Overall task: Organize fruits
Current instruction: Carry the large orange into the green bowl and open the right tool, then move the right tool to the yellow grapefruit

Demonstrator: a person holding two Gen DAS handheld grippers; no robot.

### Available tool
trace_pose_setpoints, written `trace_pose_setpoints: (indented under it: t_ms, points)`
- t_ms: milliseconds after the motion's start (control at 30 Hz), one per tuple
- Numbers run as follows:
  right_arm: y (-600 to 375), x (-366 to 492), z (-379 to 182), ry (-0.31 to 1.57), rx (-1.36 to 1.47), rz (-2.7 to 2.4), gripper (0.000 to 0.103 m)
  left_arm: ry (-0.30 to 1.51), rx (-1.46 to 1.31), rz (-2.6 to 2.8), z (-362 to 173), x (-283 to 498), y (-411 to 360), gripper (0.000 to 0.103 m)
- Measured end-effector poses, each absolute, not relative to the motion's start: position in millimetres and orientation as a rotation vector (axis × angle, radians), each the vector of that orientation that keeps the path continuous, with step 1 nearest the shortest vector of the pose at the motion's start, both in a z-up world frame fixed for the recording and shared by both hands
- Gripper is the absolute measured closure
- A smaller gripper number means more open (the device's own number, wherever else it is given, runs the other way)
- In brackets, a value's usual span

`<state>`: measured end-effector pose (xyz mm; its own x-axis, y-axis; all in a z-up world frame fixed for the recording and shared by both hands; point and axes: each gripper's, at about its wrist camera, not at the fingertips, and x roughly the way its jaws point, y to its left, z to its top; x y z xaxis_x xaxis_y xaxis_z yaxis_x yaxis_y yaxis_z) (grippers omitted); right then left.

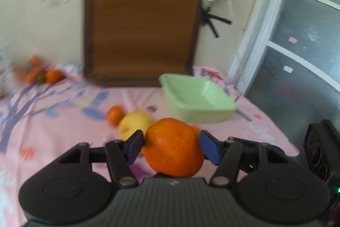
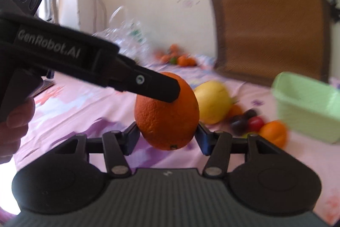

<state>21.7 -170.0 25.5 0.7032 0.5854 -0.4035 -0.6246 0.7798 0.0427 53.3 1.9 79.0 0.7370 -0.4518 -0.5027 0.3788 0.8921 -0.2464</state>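
Note:
A large orange (image 1: 174,147) sits between the blue pads of my left gripper (image 1: 171,147), held above the pink cloth. In the right wrist view the same orange (image 2: 167,118) also sits between the pads of my right gripper (image 2: 167,136), and the left gripper's finger (image 2: 155,86) presses on its top. A yellow fruit (image 1: 133,123) (image 2: 212,101) and a small orange (image 1: 114,115) lie behind. A light green tub (image 1: 197,97) (image 2: 308,105) stands to the right.
A brown seat cushion (image 1: 140,29) leans on the back wall. A heap of small oranges (image 1: 40,73) (image 2: 178,59) lies far left by clear plastic bags (image 2: 127,35). Dark plums, a red fruit and an orange (image 2: 274,133) lie near the tub. A glass door (image 1: 297,46) is at right.

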Motion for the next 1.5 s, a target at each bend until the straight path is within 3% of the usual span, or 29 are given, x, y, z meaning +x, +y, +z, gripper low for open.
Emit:
trace_pose_setpoints:
  t_ms: [200, 367, 633, 800, 1133, 1200, 1333, 1500]
  points:
    - [-237, 72, 42, 0.339, -0.12, 0.467, 0.044, 0.515, -0.094, -0.586, 97, 124, -82, 0.044]
    - [-270, 119, 36, 0.377, -0.123, 0.372, 0.044, 0.567, -0.128, -0.613, 86, 170, -130, 0.044]
    - [-278, 139, 16, 0.429, -0.092, 0.313, 0.044, 0.636, -0.147, -0.61, 61, 197, -147, 0.043]
    - [-287, 139, 14, 0.401, -0.08, 0.29, 0.037, 0.671, -0.103, -0.597, 55, 198, -154, 0.043]
    - [-318, 106, 35, 0.217, 0.1, 0.3, 0.039, 0.495, -0.261, -0.494, 101, 110, -30, 0.041]
    - [-319, 98, 39, 0.201, 0.128, 0.313, 0.044, 0.478, -0.25, -0.421, 103, 89, -2, 0.041]
    - [-306, 86, 44, 0.248, 0.175, 0.378, 0.052, 0.495, -0.261, -0.296, 93, 65, 41, 0.041]
    - [-251, 72, 45, 0.318, 0.114, 0.516, 0.053, 0.57, -0.407, -0.256, 60, 59, 84, 0.041]
